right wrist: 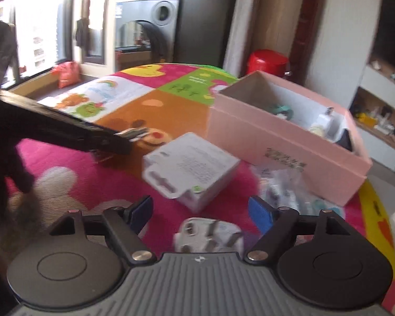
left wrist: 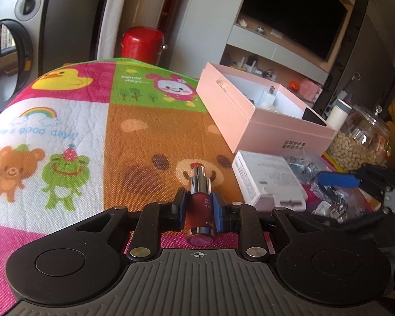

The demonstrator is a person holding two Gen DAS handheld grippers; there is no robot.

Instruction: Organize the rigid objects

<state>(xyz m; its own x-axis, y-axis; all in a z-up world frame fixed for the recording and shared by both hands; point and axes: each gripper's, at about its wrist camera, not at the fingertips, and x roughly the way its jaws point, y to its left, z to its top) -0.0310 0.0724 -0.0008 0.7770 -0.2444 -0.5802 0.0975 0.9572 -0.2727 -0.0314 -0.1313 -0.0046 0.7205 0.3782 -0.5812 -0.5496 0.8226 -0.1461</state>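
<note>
Left gripper (left wrist: 199, 206), lower centre: pads pinching one small dark-red glass serum bottle (left wrist: 198, 205), carried over the cartoon-print mat (left wrist: 92, 121). Next: across to one open pink cardboard box (left wrist: 252, 126), upper right.

Right gripper (right wrist: 202, 212): spread wide, poised above one white plug adapter (right wrist: 210, 237), bottom centre; needs lowering, then closing. One white carton (right wrist: 192, 166) beyond.

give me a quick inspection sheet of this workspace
surface: cartoon-print mat
job's things: red serum bottle; white box; white plug adapter; open pink box holding small items
clutter: plastic packets; glass jar of beans
grippers: left hand-held gripper shut on bottle; right hand-held gripper open above adapter
cables: nothing seen
surroundings: washing machine, red bin, dark screen
</note>
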